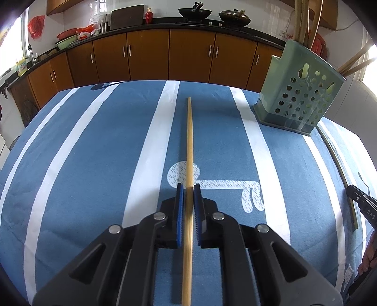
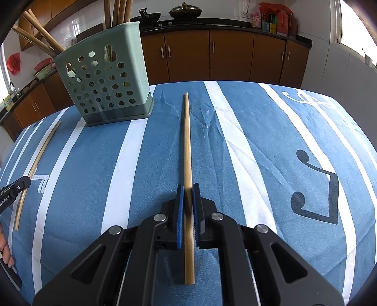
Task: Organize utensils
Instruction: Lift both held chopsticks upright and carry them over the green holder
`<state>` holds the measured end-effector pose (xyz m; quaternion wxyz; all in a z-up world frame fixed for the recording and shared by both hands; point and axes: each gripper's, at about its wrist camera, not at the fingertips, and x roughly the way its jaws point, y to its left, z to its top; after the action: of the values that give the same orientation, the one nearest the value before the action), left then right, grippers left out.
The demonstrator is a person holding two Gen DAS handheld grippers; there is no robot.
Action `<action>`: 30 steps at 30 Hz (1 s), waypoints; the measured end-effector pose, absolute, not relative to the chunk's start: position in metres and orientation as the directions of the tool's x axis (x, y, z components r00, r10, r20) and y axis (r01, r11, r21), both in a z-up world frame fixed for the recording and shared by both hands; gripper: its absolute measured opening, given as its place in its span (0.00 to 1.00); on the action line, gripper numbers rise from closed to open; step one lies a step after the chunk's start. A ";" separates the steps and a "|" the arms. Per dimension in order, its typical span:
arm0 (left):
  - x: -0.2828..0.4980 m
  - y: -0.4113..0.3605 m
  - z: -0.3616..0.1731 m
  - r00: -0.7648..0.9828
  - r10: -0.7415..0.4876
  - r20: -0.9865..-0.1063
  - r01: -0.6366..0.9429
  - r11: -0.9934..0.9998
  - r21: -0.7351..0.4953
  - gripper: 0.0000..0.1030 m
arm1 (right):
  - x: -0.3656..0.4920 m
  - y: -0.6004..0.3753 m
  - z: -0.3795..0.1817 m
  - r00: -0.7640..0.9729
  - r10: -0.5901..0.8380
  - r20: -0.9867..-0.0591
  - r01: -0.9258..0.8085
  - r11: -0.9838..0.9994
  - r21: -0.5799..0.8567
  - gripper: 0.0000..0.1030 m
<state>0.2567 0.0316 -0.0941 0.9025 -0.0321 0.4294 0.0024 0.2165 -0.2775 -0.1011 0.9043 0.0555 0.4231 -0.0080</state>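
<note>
Right wrist view, green holder (image 2: pixel 106 77) beside chopstick (image 2: pixel 187 146), striped cloth (image 2: pixel 271 153)

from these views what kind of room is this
Most likely a home kitchen: two woks sit on a stove along a dark counter over brown cabinets, and a green chopstick holder stands on the cloth-covered table.

Blue white-striped cloth (image 1: pixel 94 153) over worktop; behind, brown cabinets (image 1: pixel 148 54), two black woks (image 1: pixel 194 13) on counter, red bottle (image 1: pixel 148 15).

Striped cloth (image 2: pixel 259 146) bears holder (image 2: pixel 103 77), chopsticks (image 2: pixel 187 141).
</note>
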 end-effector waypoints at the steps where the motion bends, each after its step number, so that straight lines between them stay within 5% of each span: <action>1: 0.257 0.032 -0.094 0.631 -0.023 -0.775 -0.032 0.998 -0.055 0.11 | 0.217 -0.278 -0.101 0.642 0.033 -0.766 0.062 0.994 0.094 0.08; 30: 0.257 0.031 -0.094 0.630 -0.016 -0.776 -0.030 0.999 -0.045 0.12 | 0.217 -0.278 -0.101 0.643 0.034 -0.765 0.061 0.994 0.095 0.09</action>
<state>0.2565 0.0308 -0.0943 0.9025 -0.0268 0.4299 0.0038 0.2170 -0.2775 -0.1012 0.9045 0.0562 0.4227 -0.0074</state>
